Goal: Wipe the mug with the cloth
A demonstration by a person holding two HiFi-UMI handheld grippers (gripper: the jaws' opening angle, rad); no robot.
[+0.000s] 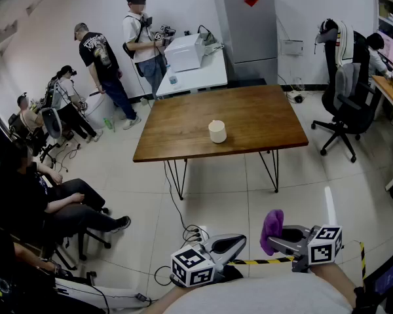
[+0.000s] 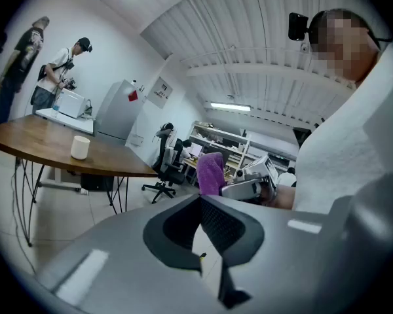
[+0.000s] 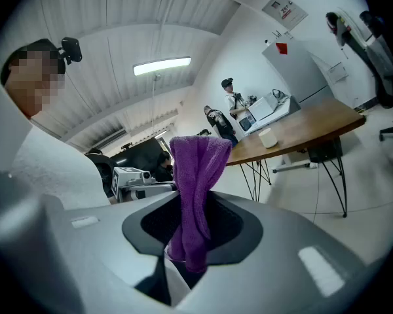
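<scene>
I hold both grippers low, close to my body, roughly level, their tips turned toward each other, near but apart. My left gripper [image 1: 236,243] has its jaws pressed together with nothing between them. My right gripper [image 1: 280,236] is clamped on the purple cloth [image 1: 271,229], which stands up above its jaws.

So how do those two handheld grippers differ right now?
The right gripper is shut on a purple cloth that sticks up from its jaws; the left gripper is shut on nothing. In the head view the left points rightward and the right leftward, tips facing. Both are grey and far from the mug.
</scene>
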